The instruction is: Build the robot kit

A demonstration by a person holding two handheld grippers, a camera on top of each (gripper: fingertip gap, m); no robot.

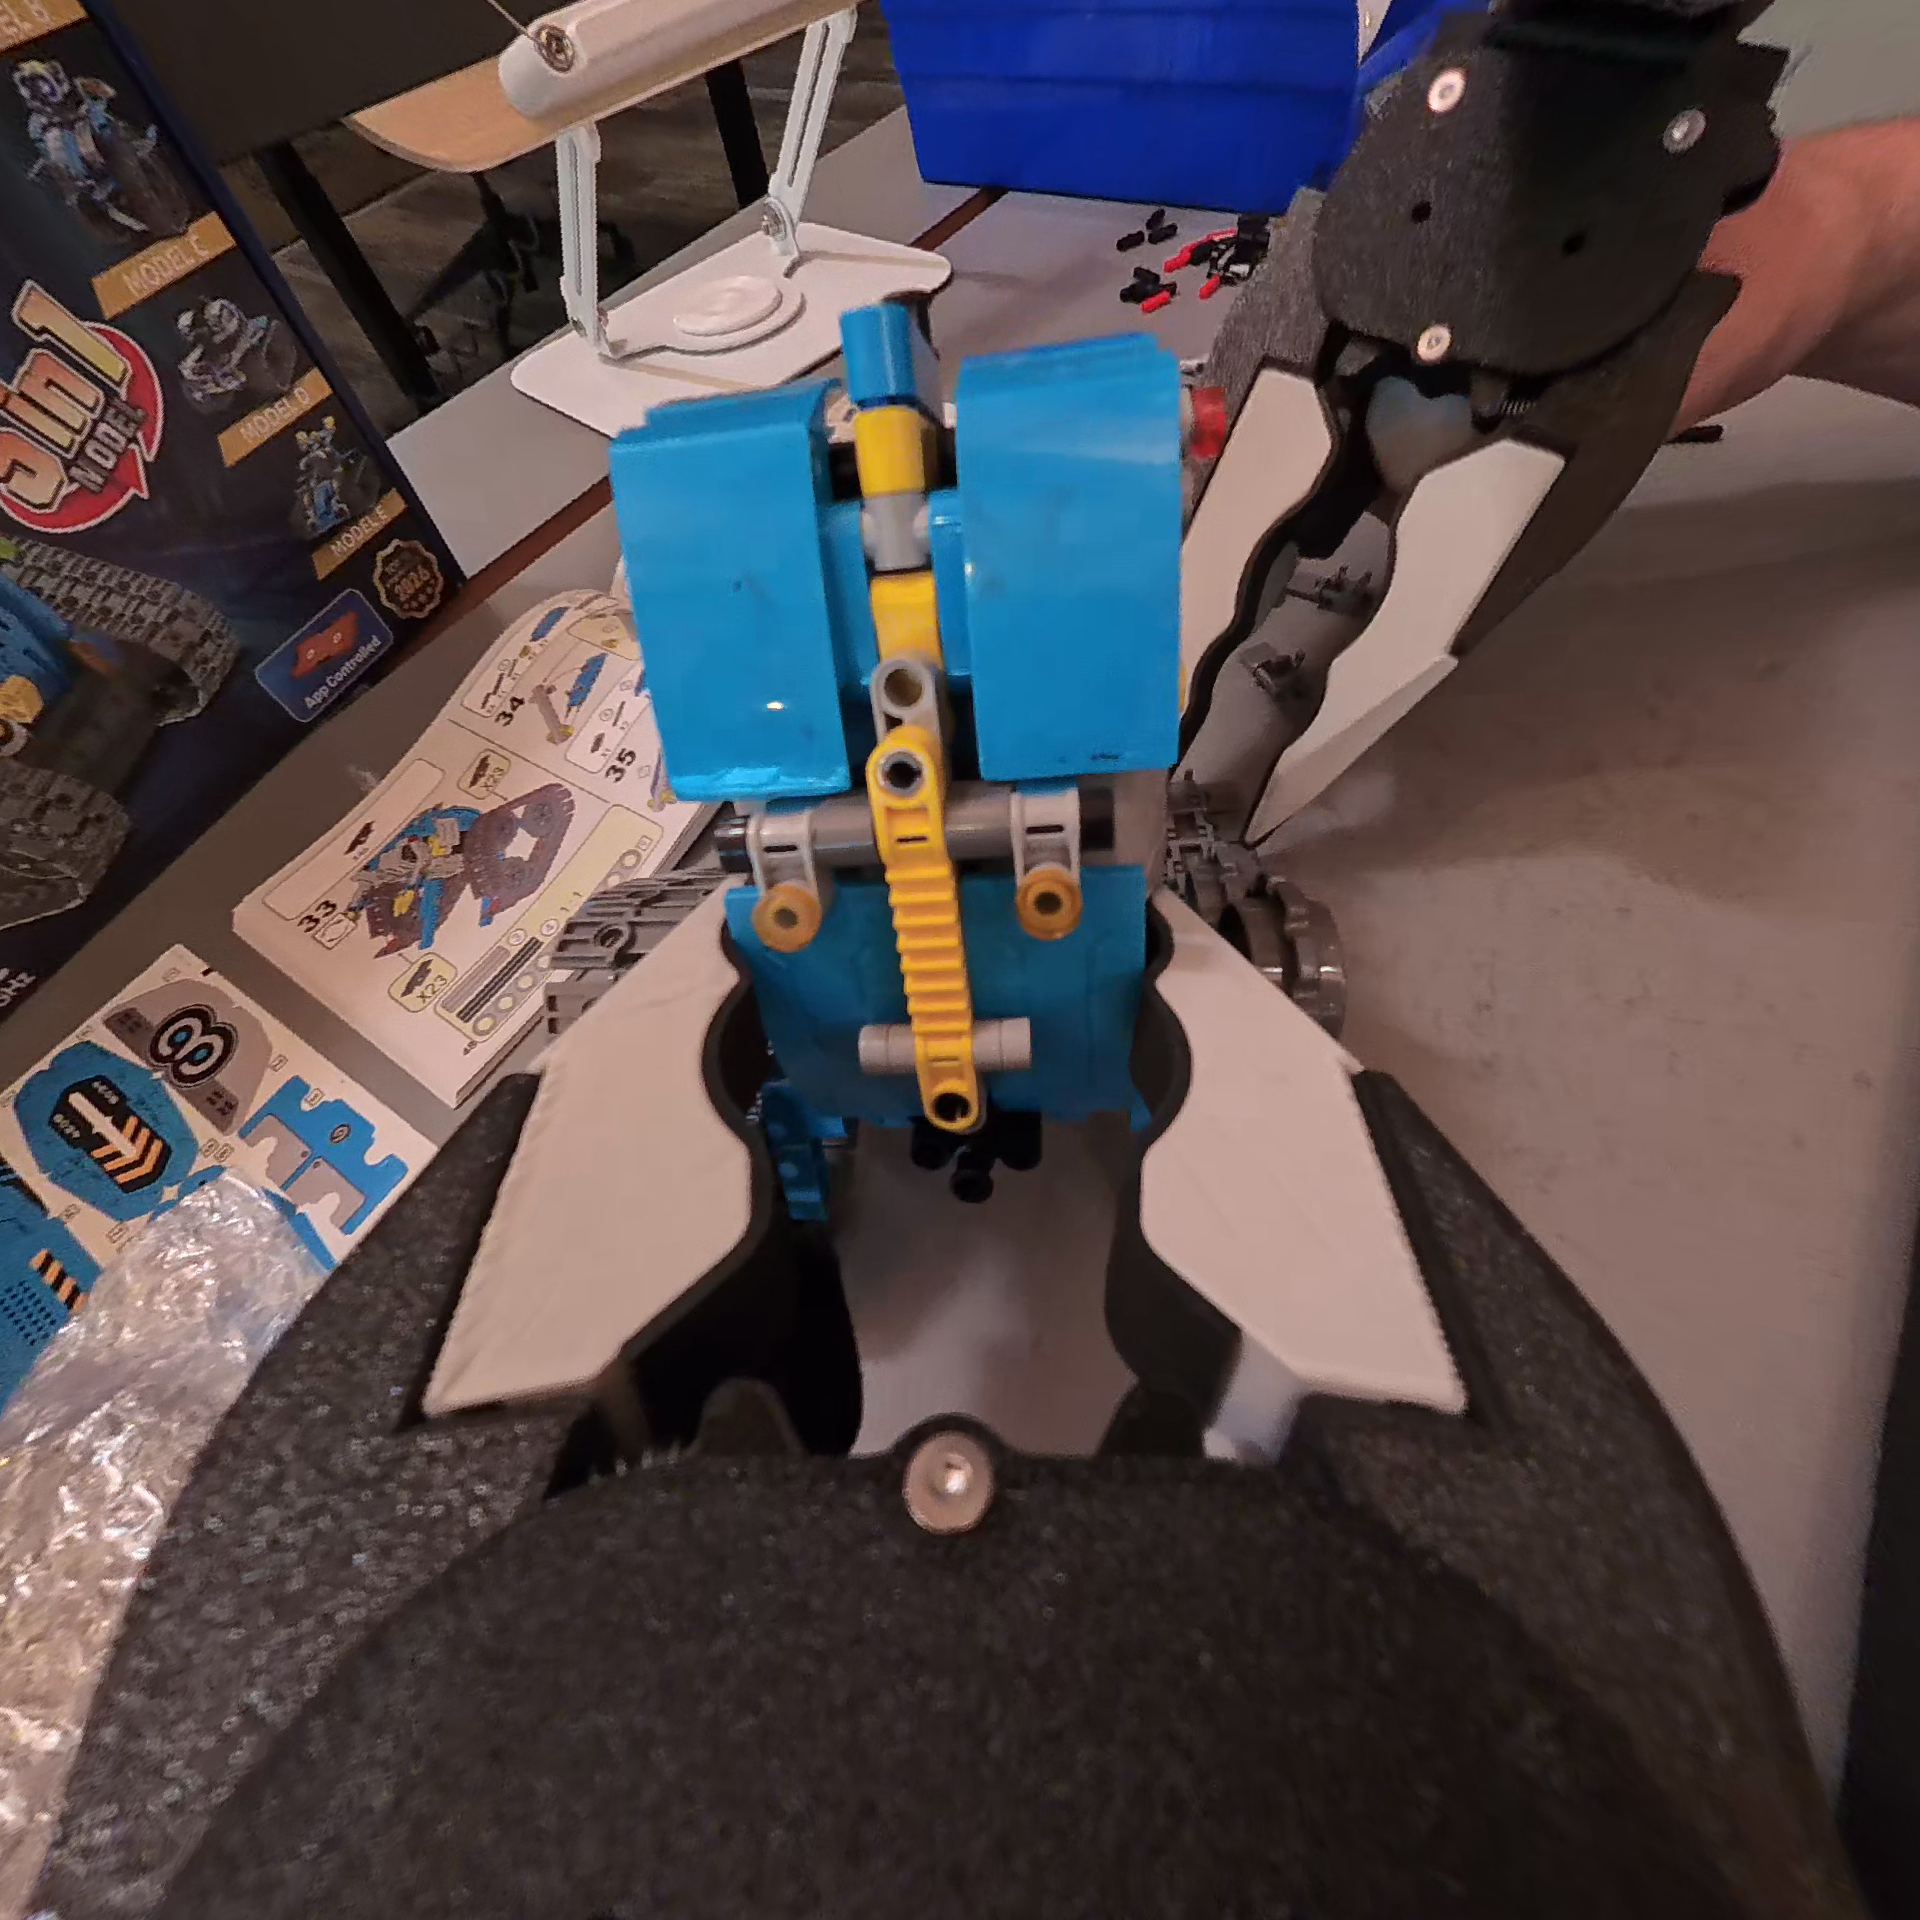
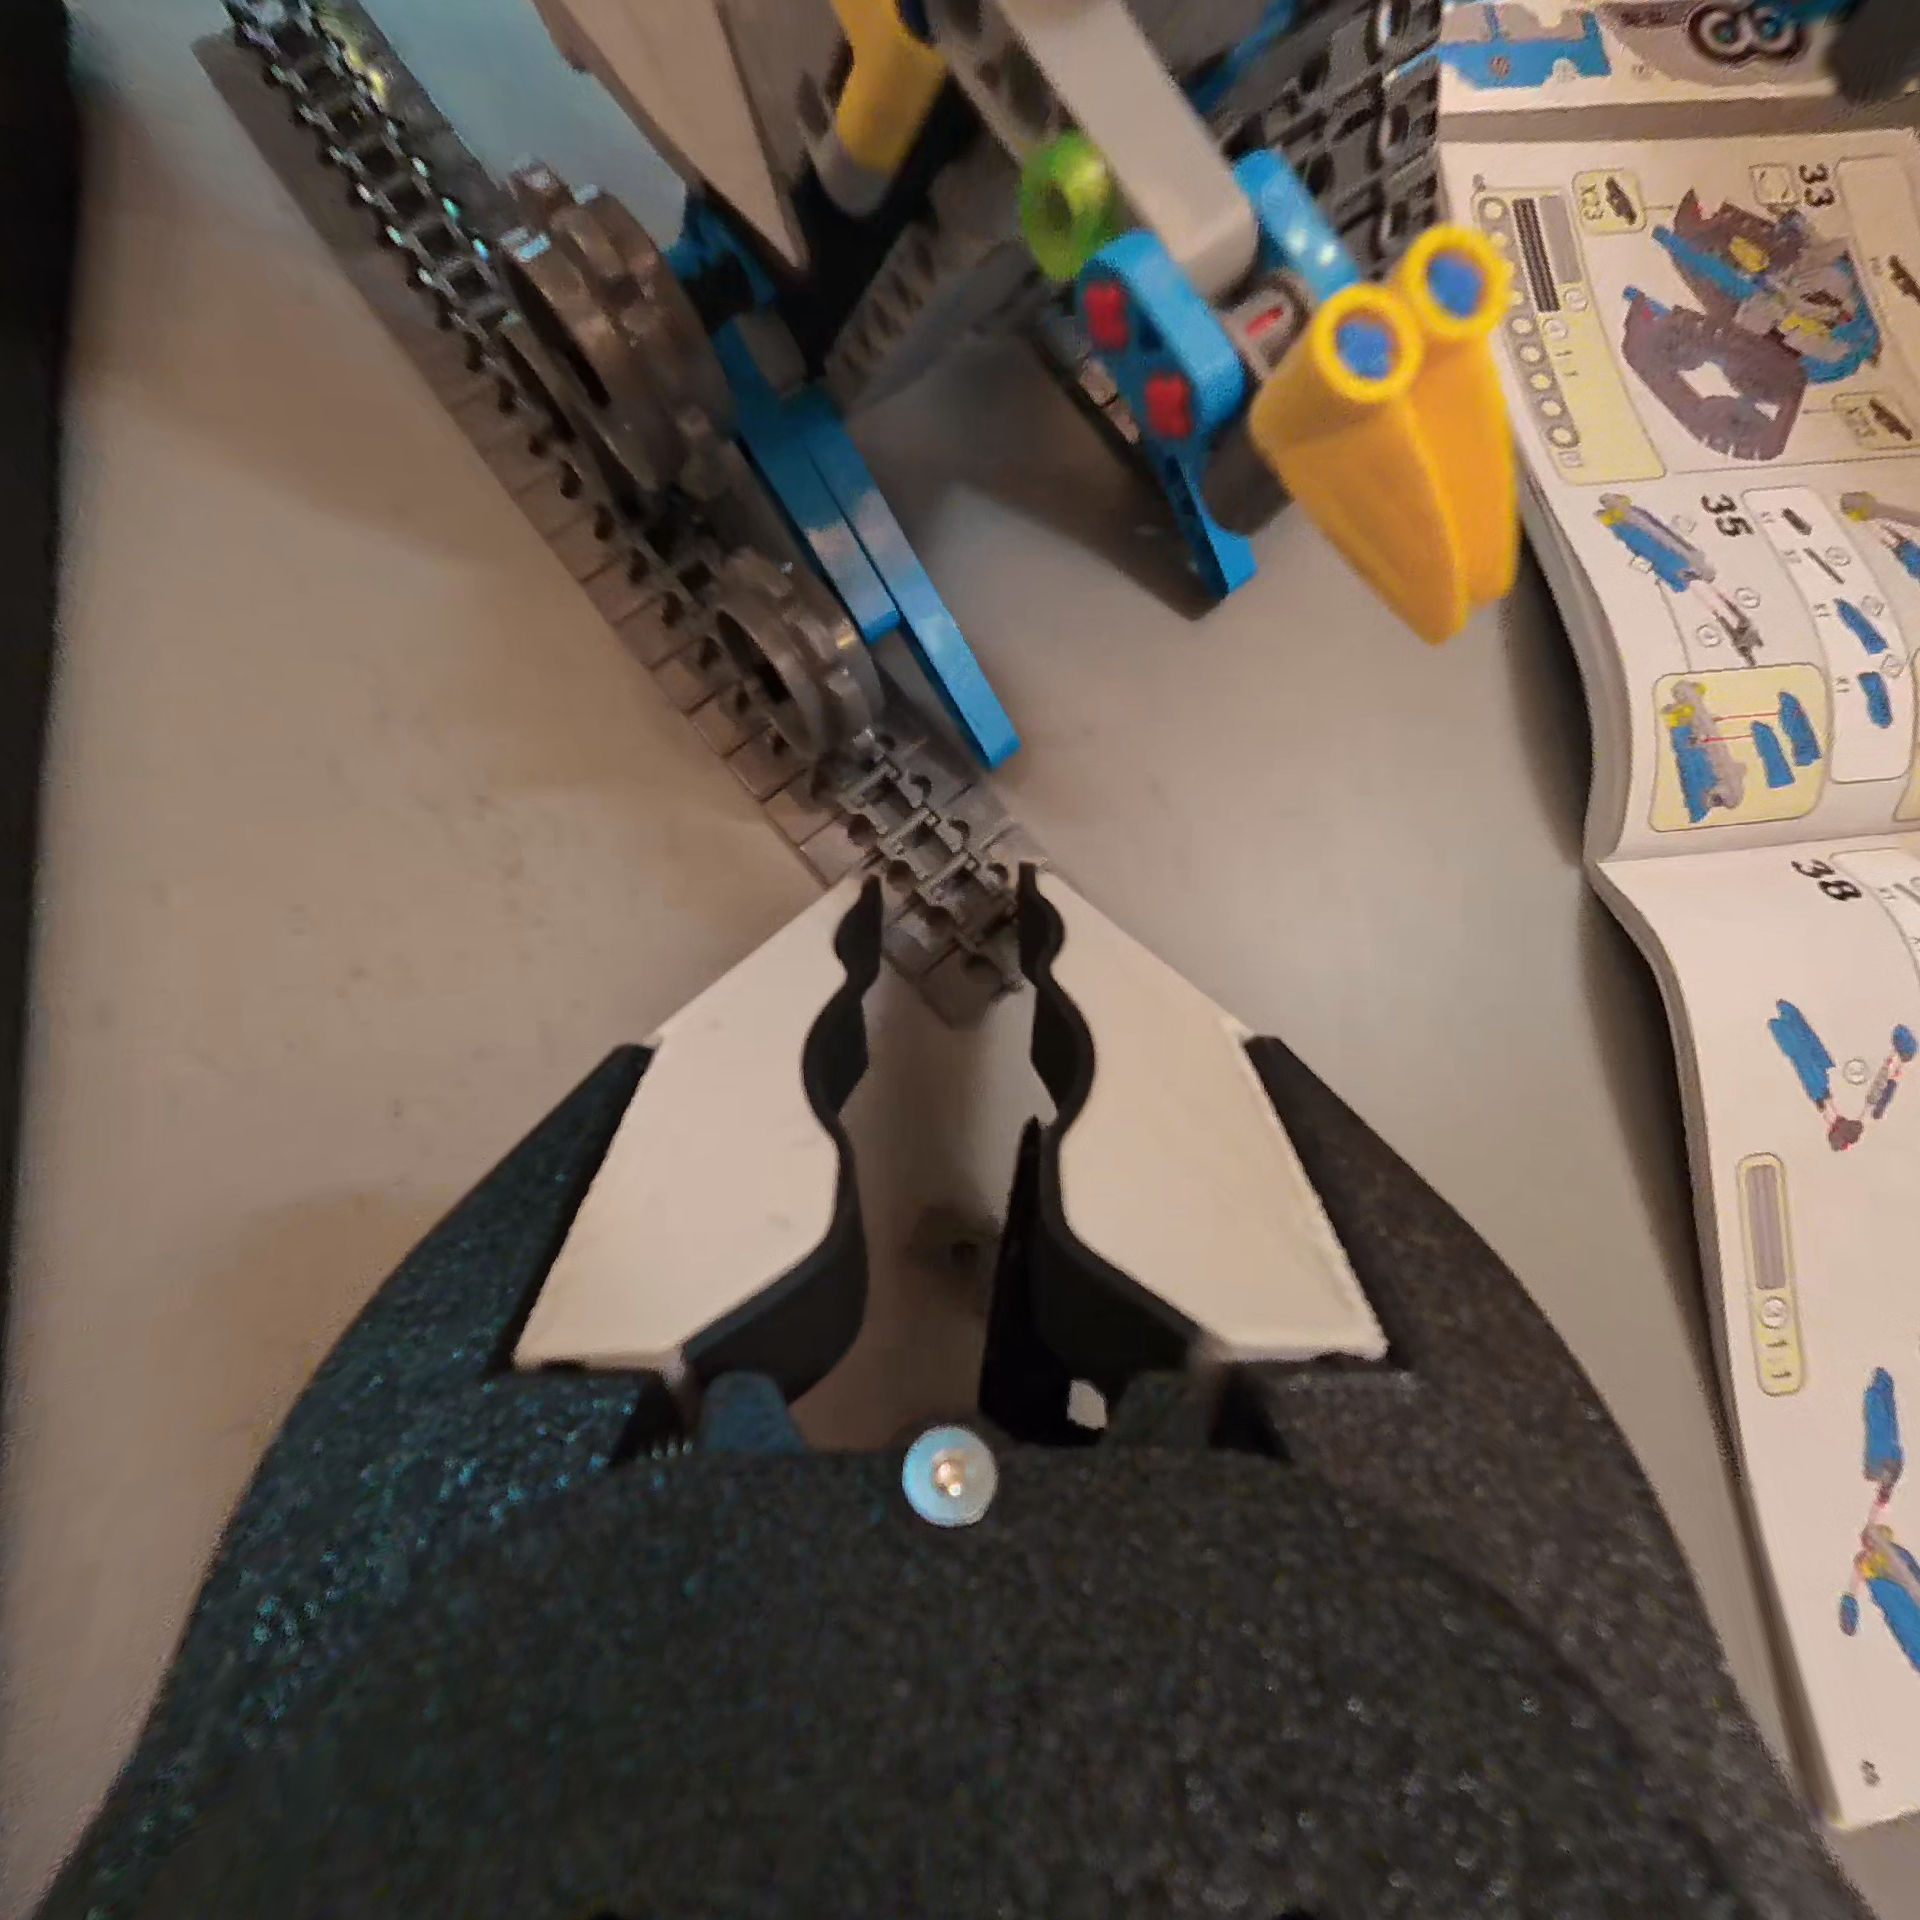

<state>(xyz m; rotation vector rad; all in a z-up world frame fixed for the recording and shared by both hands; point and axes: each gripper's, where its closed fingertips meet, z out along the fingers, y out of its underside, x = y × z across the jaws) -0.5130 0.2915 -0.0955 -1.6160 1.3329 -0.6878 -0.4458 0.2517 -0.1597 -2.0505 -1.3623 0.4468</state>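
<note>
A blue, yellow and grey brick-built tracked model [image 1: 894, 582] stands upright on the pale table [image 1: 1558, 987]. My left gripper [image 1: 940, 935] is shut on its blue lower body, one finger on each side. A yellow toothed beam [image 1: 930, 935] runs down its front. My right gripper [image 2: 951, 894] reaches in from the upper right of the left wrist view [image 1: 1226, 790]. Its tips are closed on the end of the grey track chain [image 2: 935, 935], which runs along grey gear wheels [image 2: 613, 343] on the model's side.
An open instruction booklet [image 1: 447, 883] [image 2: 1714, 623], a sticker sheet [image 1: 156, 1122] and crinkled plastic wrap [image 1: 125, 1403] lie to the left. The model's box [image 1: 156, 416], a white stand [image 1: 727, 301], a blue bin [image 1: 1122, 94] and small loose pins [image 1: 1184, 260] are at the back.
</note>
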